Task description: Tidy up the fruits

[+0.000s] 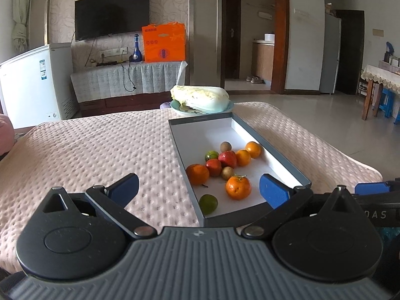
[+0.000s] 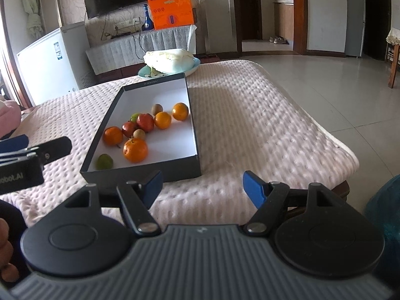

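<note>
A dark shallow box [image 1: 275, 147] [image 2: 140, 172] with a white floor lies on the pink quilted table. Inside it sit several oranges [image 1: 238, 187] [image 2: 135, 150], two red fruits [image 1: 228, 159] [image 2: 145, 122], brown round fruits [image 1: 225, 146] [image 2: 157, 108] and green ones [image 1: 208, 204] [image 2: 104, 161]. My left gripper [image 1: 198, 190] is open over the box's near left corner, holding nothing. My right gripper [image 2: 202, 187] is open just in front of the box's near wall, empty. The left gripper [image 2: 30, 150] shows at the left edge of the right wrist view.
A plate [image 1: 226, 108] [image 2: 195, 66] carrying a napa cabbage [image 1: 200, 97] [image 2: 170, 60] stands behind the box at the table's far edge. The pink quilted cover [image 1: 100, 150] [image 2: 250, 125] spreads either side of the box. A white freezer [image 1: 37, 80] stands beyond the table at left.
</note>
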{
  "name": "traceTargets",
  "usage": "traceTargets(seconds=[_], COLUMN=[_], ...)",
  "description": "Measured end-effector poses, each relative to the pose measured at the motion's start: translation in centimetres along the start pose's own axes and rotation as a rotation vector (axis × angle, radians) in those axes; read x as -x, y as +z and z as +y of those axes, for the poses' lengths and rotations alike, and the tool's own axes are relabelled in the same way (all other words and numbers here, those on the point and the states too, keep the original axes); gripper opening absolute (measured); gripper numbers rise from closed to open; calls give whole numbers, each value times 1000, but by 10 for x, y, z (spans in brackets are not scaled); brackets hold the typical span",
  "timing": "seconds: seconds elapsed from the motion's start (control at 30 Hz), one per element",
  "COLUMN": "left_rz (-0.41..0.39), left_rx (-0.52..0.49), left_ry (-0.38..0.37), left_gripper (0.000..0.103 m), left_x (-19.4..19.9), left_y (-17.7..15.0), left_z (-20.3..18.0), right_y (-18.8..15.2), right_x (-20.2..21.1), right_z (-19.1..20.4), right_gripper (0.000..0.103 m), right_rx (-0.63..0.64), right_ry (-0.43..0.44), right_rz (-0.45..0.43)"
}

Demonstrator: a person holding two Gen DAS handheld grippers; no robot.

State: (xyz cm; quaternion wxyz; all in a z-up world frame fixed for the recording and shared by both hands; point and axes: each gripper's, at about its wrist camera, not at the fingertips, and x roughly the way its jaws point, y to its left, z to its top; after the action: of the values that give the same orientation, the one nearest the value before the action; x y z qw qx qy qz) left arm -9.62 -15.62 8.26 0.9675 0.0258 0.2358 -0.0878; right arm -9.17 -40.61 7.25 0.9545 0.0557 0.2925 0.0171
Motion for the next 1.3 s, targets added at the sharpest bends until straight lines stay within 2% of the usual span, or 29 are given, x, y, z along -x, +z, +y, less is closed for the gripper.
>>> traceTargets(seconds=[1.3], left_rz=[59], left_rx=[3], left_ry=[-39], left_gripper=[103], left_x=[-5], left_y=[-3], left_z=[-2], right_y=[-2], right_x=[-2], right_z=[2], right_gripper=[73], right_rx=[12], right_ry=[-2], right_rz=[6])
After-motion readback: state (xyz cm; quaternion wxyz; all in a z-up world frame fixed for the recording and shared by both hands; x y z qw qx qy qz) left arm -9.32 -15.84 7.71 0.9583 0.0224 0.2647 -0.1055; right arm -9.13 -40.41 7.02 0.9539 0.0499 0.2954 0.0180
